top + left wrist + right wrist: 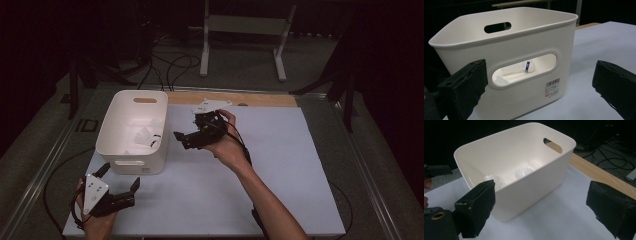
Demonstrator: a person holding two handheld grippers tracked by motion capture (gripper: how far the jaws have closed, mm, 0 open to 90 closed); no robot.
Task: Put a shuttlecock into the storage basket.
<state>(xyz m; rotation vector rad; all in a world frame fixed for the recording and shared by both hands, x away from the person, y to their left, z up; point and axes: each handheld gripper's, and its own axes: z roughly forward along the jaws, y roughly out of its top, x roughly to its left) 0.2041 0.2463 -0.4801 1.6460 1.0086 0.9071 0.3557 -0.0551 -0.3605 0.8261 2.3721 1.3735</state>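
A white plastic bin (150,162) with handle slots stands at the left of the white table sheet. White shuttlecocks (145,135) lie inside it; one shows through the slot (524,68), and two show over the rim (524,172). My left gripper (120,176) rests at the front left, level, facing the bin's near wall (529,37). It is open (540,86) with nothing between its jaws. My right gripper (187,129) hangs just right of the bin, facing its side wall (536,177). It is open (544,206) and holds nothing.
The white sheet (280,175) stretches bare to the right and front. A wooden strip (260,98) runs along the table's far edge. Behind it, on the floor, are a white stand frame (245,30) and black cables (170,65).
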